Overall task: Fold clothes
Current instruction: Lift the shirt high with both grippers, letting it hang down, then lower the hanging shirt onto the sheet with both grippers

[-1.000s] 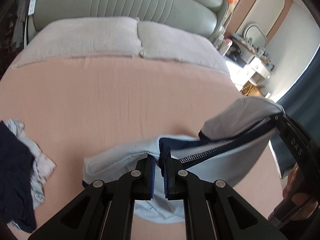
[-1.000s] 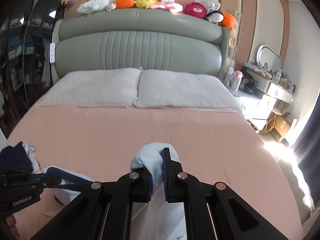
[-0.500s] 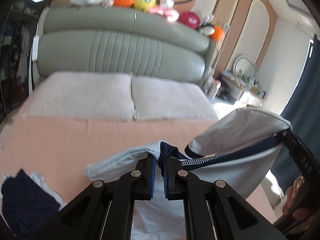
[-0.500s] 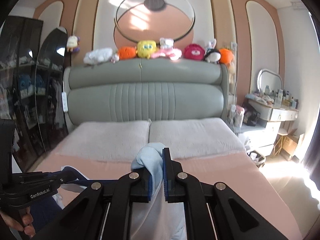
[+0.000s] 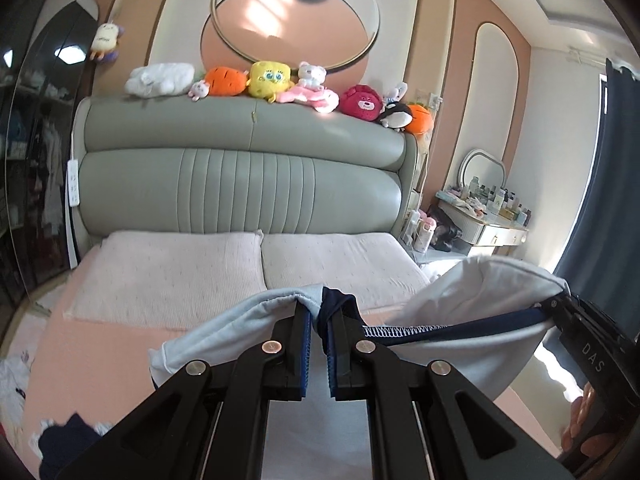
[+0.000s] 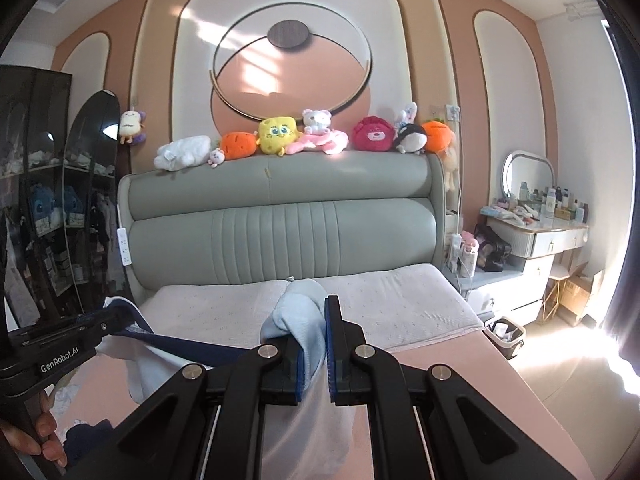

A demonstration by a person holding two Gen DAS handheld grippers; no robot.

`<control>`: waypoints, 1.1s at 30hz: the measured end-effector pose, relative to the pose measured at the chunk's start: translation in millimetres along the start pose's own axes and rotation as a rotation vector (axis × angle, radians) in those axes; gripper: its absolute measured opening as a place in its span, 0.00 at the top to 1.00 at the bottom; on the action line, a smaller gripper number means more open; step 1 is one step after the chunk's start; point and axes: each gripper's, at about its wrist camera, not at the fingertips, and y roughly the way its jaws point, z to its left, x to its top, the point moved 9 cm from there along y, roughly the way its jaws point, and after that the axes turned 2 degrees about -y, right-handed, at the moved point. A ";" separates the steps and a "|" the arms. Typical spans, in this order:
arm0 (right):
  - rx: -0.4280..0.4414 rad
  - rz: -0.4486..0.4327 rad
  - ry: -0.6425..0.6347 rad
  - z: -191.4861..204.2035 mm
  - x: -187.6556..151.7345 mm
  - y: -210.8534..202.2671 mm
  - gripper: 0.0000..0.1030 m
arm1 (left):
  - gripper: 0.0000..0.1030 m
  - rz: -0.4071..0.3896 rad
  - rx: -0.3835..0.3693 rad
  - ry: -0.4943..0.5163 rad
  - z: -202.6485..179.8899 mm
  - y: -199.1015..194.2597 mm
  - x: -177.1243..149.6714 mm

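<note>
A light blue shirt (image 5: 224, 332) with a navy collar band (image 5: 460, 330) hangs in the air over the pink bed (image 5: 52, 344), stretched between both grippers. My left gripper (image 5: 317, 322) is shut on the collar edge, with light blue and navy cloth bunched between its pads. In the right wrist view my right gripper (image 6: 314, 320) is shut on the same light blue shirt (image 6: 304, 320), whose body drops below the jaws. The right gripper (image 5: 560, 308) also shows at the right of the left wrist view, and the left gripper (image 6: 108, 316) at the left of the right wrist view.
A pile of navy and white clothes (image 5: 68, 438) lies on the bed at lower left. Two pale pillows (image 5: 172, 272) sit before the grey-green headboard (image 5: 240, 184), topped with plush toys (image 5: 268, 80). A dresser (image 6: 536, 232) stands right, a dark glass cabinet (image 6: 36, 208) left.
Both grippers have risen and tilted up, lifting the shirt off the bed. The views now take in the headboard and wall, where a second ago they looked down on the sheet.
</note>
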 end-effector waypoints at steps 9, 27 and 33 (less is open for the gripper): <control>-0.034 0.064 0.069 -10.9 22.3 99.6 0.96 | 0.95 0.052 -0.040 -0.018 17.6 97.5 52.9; -0.067 -0.034 0.041 -38.9 191.5 213.8 0.96 | 0.95 0.028 -0.083 0.086 -18.5 178.1 200.5; -0.115 0.124 0.117 -69.7 53.5 233.3 0.95 | 0.95 0.154 -0.117 0.201 -29.2 205.2 62.7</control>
